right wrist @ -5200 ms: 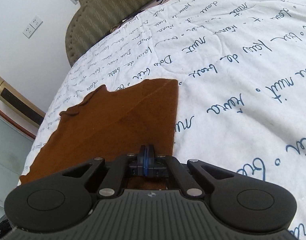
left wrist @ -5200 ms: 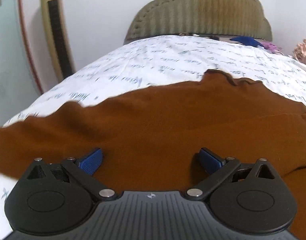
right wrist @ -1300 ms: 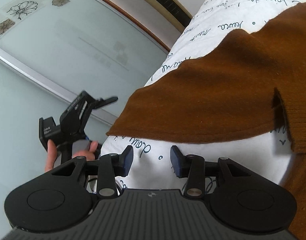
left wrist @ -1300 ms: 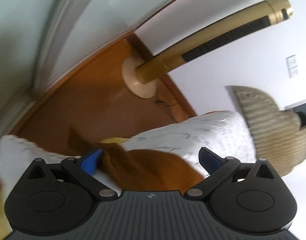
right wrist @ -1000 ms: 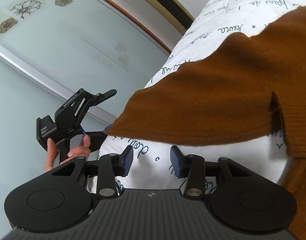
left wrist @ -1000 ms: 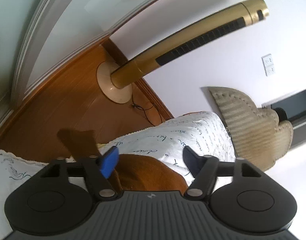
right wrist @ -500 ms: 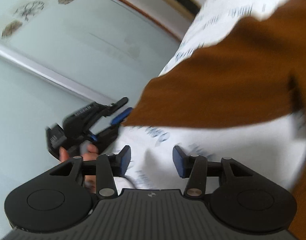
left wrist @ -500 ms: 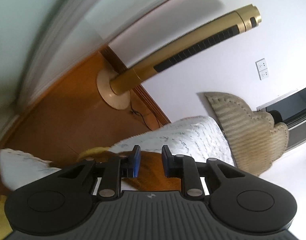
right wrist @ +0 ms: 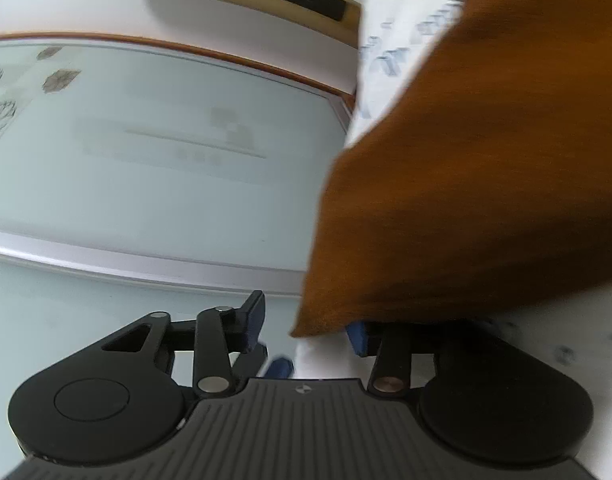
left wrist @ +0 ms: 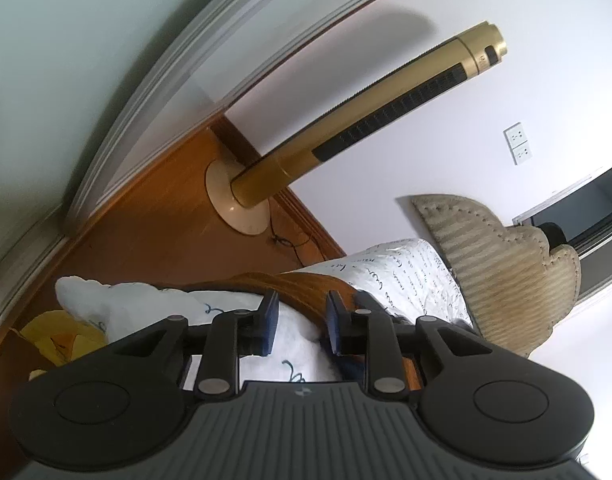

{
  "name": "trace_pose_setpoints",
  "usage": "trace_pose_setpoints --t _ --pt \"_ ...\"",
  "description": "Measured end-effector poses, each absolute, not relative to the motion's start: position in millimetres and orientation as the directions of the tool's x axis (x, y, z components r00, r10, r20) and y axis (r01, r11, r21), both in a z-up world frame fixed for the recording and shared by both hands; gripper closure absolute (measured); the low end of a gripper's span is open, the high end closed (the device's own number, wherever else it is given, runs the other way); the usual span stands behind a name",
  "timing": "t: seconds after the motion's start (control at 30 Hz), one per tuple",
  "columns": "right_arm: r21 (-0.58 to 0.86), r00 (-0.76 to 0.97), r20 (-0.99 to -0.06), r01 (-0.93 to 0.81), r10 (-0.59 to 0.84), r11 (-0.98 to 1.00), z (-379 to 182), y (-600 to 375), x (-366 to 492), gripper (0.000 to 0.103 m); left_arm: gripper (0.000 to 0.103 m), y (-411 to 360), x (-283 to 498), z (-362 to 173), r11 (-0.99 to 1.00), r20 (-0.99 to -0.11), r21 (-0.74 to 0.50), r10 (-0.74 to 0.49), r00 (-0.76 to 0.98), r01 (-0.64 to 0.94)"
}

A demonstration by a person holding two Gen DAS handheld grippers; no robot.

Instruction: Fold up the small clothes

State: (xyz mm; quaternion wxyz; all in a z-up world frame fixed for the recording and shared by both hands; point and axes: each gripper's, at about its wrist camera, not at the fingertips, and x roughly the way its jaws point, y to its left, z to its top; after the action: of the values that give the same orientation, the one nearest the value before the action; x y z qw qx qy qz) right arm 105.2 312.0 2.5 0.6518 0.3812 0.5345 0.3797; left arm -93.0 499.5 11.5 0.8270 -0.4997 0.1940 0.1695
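A brown knit garment (right wrist: pixel 486 160) lies on the white, script-printed bedcover (left wrist: pixel 402 276), one corner hanging at the bed's edge. In the right wrist view that corner droops over my right gripper (right wrist: pixel 306 330). Its jaws are closing, the corner sits between them, and the pads do not press on it. In the left wrist view a narrow brown edge of the garment (left wrist: pixel 306 284) runs across the tips of my left gripper (left wrist: pixel 301 316). Those jaws stand a little apart and are opening, with cloth and white cover showing in the gap. A blue fingertip (right wrist: pixel 280 365) of the left gripper pokes out below the right one.
A gold tower fan (left wrist: pixel 366 120) stands on the wooden floor (left wrist: pixel 154 240) beside the bed. A frosted glass sliding door (right wrist: pixel 146 160) is close on the left. A beige padded headboard (left wrist: pixel 502 272) is at the bed's far end, and something yellow (left wrist: pixel 62 336) lies on the floor.
My left jaws went from wide to a narrow gap at the garment's edge. My right gripper rolled and swung in to the hanging corner, which now drapes over its right finger.
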Motion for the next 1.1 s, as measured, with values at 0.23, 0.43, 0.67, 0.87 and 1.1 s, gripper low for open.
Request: trace_pose_setpoints --t 0.23,0.43,0.67,0.87,1.1 --pt "0.886 0.156 -0.389 -0.206 0.908 0.415 22.1 307.1 109.7 0.089 0.049 483.0 -101.6 20.3 0.481 -0.451 -0.766 0.069 0.890 -0.426" --pt "0.900 0.182 -0.304 -0.267 0.935 0.345 59.4 259.7 130.3 0.090 0.049 440.5 -87.8 29.1 0.615 -0.437 -0.703 0.021 0.899 -0.356" --pt "0.924 0.253 -0.196 -0.275 0.947 0.265 101.3 178.9 165.6 0.090 0.049 363.4 -43.9 45.9 0.796 -0.433 -0.571 -0.080 0.898 -0.204" --pt "0.821 0.197 -0.371 -0.387 0.907 0.420 107.7 169.5 180.3 0.087 0.048 331.3 -14.7 35.4 0.789 -0.453 -0.570 -0.069 0.889 -0.230" --pt "0.515 -0.020 -0.627 -0.761 0.779 0.395 144.0 281.7 156.4 0.033 0.046 338.5 -7.9 6.0 0.656 -0.455 -0.645 0.081 0.887 -0.391"
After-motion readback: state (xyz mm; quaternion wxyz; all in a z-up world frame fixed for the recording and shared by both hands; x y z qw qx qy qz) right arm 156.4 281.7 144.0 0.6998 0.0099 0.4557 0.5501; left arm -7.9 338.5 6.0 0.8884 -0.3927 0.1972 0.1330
